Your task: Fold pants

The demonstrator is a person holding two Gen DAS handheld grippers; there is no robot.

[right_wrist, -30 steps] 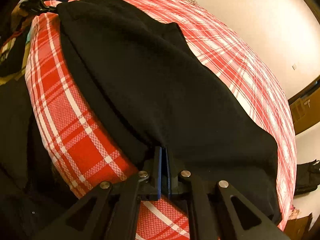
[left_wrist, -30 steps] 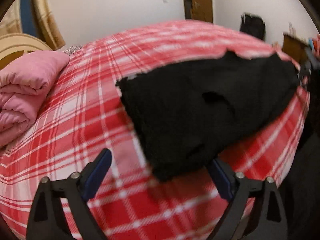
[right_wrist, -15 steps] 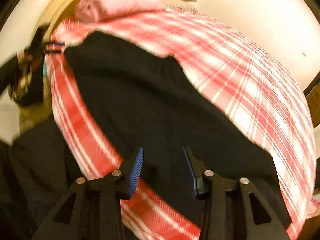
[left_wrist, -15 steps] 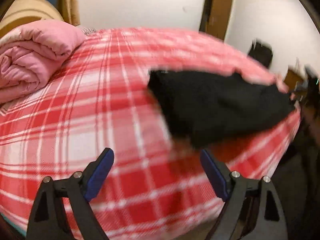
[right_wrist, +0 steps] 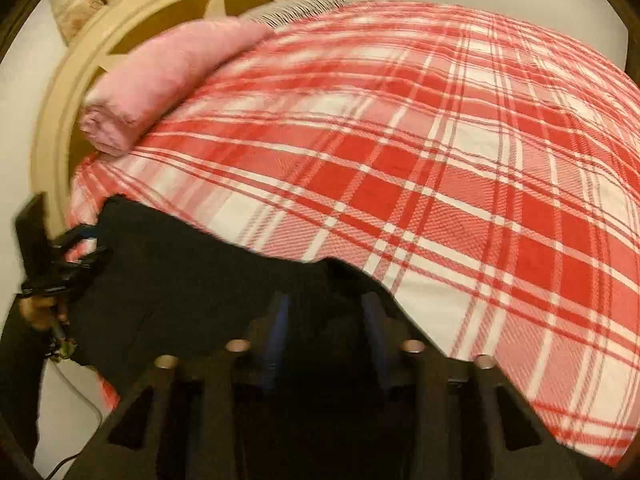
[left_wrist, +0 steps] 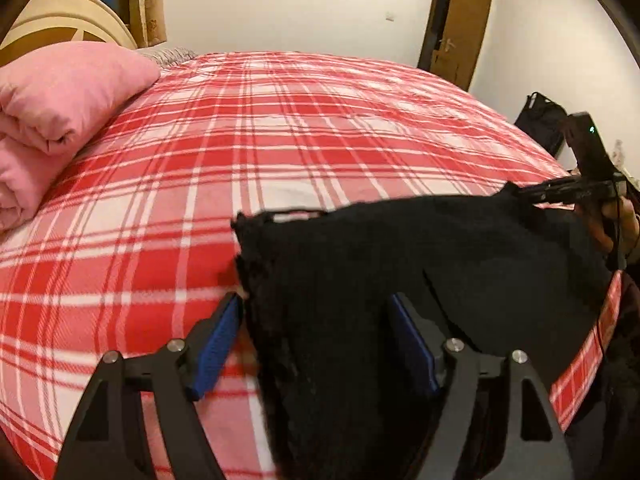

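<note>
A second ago only the right tongs were clamped on the black pants while the left pair stood wide apart above the bed; half a second ago both pairs were apart and drawn back from the cloth. Now, going left to right in the left wrist view, the folded pink quilt (left_wrist: 60, 96) sits at the head of the plaid bed (left_wrist: 304, 120), and the left tongs (left_wrist: 316, 340) have come down over one end of the pants (left_wrist: 420, 280), their blue pads apart with the fabric bunched between them and not yet pinched. Further right the other tool shows at the far end of the garment. In its own view the right tongs (right_wrist: 324, 328) are likewise apart, straddling dark cloth that lies along the near edge of the bed. My reading is that both tools have let go and are re-gripping at opposite ends, probably to lift for the next fold; the pants are a compact dark band, so at least one fold may be done, though the blur leaves that unsure. Counted: one pair of pants, two pairs of tongs, one quilt, one bed, one door (left_wrist: 460, 24) in the back wall.
</note>
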